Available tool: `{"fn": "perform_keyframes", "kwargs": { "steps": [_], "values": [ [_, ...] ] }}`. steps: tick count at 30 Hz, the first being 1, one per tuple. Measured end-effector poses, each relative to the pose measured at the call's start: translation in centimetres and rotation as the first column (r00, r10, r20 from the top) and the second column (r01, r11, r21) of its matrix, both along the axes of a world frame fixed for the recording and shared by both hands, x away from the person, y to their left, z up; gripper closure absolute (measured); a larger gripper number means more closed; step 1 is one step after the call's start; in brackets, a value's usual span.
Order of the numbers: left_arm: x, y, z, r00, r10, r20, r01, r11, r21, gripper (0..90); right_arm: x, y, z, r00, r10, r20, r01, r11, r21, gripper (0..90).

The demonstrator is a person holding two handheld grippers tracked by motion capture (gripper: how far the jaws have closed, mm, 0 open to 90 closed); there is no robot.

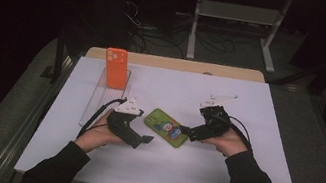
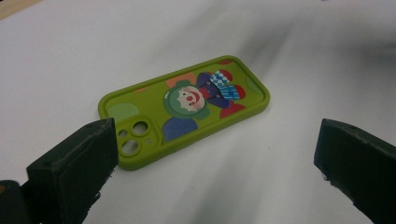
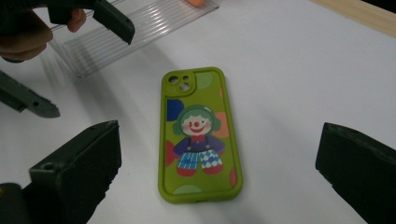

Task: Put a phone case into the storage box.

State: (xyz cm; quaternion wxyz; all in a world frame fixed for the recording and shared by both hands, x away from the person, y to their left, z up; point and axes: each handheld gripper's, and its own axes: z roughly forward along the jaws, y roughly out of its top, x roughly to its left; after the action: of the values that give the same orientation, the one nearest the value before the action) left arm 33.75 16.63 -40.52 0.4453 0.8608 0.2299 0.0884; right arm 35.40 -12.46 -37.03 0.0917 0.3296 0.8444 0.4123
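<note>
You are holding both grippers low over the white table (image 1: pixel 217 177), one on each side of the green phone case (image 1: pixel 166 128), which is lying flat on its front near the middle of the table with its clown picture facing up. Nothing is touching the case; it is sitting free on the table surface.

Your left gripper (image 1: pixel 140 140) is pointing toward the case from the left, and its jaws are standing wide apart with nothing between them. In the left gripper view the case (image 2: pixel 187 108) is lying just ahead of the jaws, its camera cut-out end nearest the left jaw, and bare table is showing between the jaws.

Your right gripper (image 1: pixel 186 132) is coming in from the right, with its tips just beside the near right end of the case. Its jaws are also spread wide and holding nothing. In the right gripper view the case (image 3: pixel 198 135) is lying lengthwise between and ahead of the two jaws, camera cut-out at the far end, and your left hand (image 3: pixel 23 32) with its gripper's jaws is showing at the upper left.

An orange phone case (image 1: pixel 116 67) is standing upright in a clear ribbed rack (image 1: pixel 98 95) toward the far left of the table, well apart from the green one.
</note>
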Motion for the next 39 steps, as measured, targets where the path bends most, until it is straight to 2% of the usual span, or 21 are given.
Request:
{"fn": "perform_keyframes", "kwargs": {
  "steps": [7,13,18,19,29,32,33,39],
  "values": [
    [0.1,0.1,0.1,1.0,-0.005,0.004,0.005,1.0,0.003,0.0,1.4,0.9,1.2,1.0,0.009,-0.001,-0.009,1.0,-0.005,0.0],
    [0.1,0.2,0.1,1.0,0.001,-0.005,-0.001,1.0,-0.002,0.0,2.7,1.9,1.9,0.9995,0.026,0.016,-0.026,0.999,-0.018,0.0],
    [0.2,0.3,0.2,1.0,0.003,-0.008,-0.003,0.9999,-0.011,0.0,3.4,2.7,2.2,0.9995,0.031,0.009,-0.031,0.999,-0.026,0.0],
    [0.3,0.4,0.2,1.0,-0.001,-0.004,0.001,1.0,0.0,0.0,3.5,2.9,2.3,0.9995,0.031,0.001,-0.031,0.999,-0.034,0.0],
    [0.2,0.4,0.2,0.9999,0.006,-0.013,-0.006,1.0,-0.008,0.0,4.0,4.3,0.9,0.9988,0.022,-0.043,-0.027,0.993,-0.114,0.0],
    [0.3,0.4,0.2,0.9999,0.003,-0.013,-0.003,1.0,-0.003,0.0,4.1,4.7,0.3,0.9974,0.006,-0.072,-0.016,0.99,-0.139,0.0],
    [0.2,0.3,0.1,0.9998,0.009,-0.019,-0.009,0.9998,-0.02,0.0,4.1,4.8,0.1,0.9969,0.003,-0.078,-0.015,0.988,-0.153,0.0],
    [0.2,0.3,0.1,0.9998,0.01,-0.019,-0.01,0.9997,-0.022,0.0,4.2,5.5,-1.4,0.9917,0.012,-0.128,-0.036,0.981,-0.193,0.0]
  ]
}}
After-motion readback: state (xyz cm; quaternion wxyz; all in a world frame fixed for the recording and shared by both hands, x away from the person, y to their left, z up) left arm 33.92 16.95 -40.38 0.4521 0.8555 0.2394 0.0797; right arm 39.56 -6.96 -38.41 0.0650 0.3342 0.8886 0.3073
